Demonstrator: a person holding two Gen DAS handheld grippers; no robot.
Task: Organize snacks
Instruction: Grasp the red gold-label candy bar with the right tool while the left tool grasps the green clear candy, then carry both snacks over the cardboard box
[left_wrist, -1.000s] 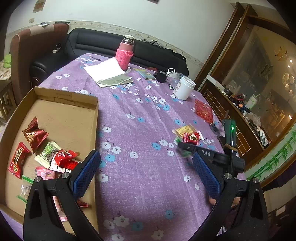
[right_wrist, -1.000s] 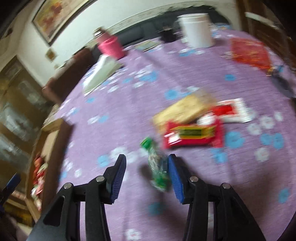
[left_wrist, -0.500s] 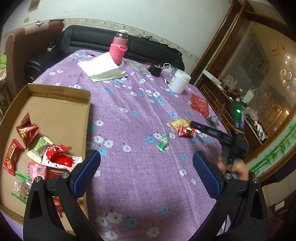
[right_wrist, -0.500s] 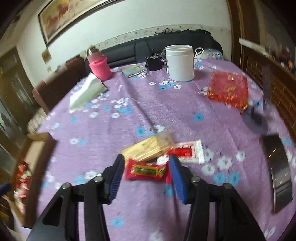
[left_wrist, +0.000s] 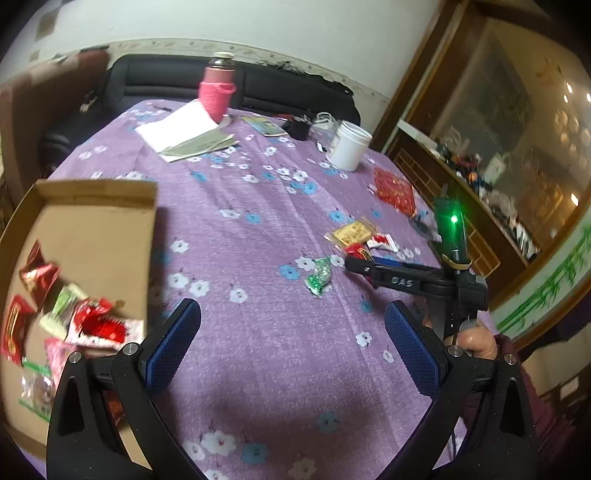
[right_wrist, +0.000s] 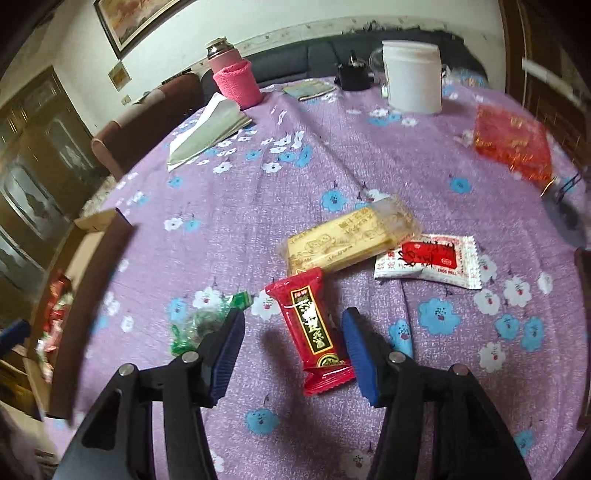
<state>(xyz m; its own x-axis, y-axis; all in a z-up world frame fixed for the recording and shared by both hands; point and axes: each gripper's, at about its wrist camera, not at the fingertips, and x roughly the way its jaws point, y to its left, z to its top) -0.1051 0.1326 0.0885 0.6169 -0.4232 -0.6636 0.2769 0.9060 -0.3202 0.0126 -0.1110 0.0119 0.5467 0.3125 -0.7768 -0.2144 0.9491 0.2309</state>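
- The right hand-held gripper (right_wrist: 292, 345) hangs over the purple flowered surface (right_wrist: 258, 192), its blue pads apart on either side of a red foil-wrapped snack bar (right_wrist: 314, 330); neither pad presses it.
- A green-wrapped candy (right_wrist: 201, 325) lies just left of its left finger.
- A yellow biscuit pack (right_wrist: 351, 238) and a white-and-red sachet (right_wrist: 432, 262) lie just beyond the bar.
- The left hand-held gripper (left_wrist: 291, 345) is wide open and empty, beside the shallow cardboard box (left_wrist: 92, 221) holding several wrapped snacks.
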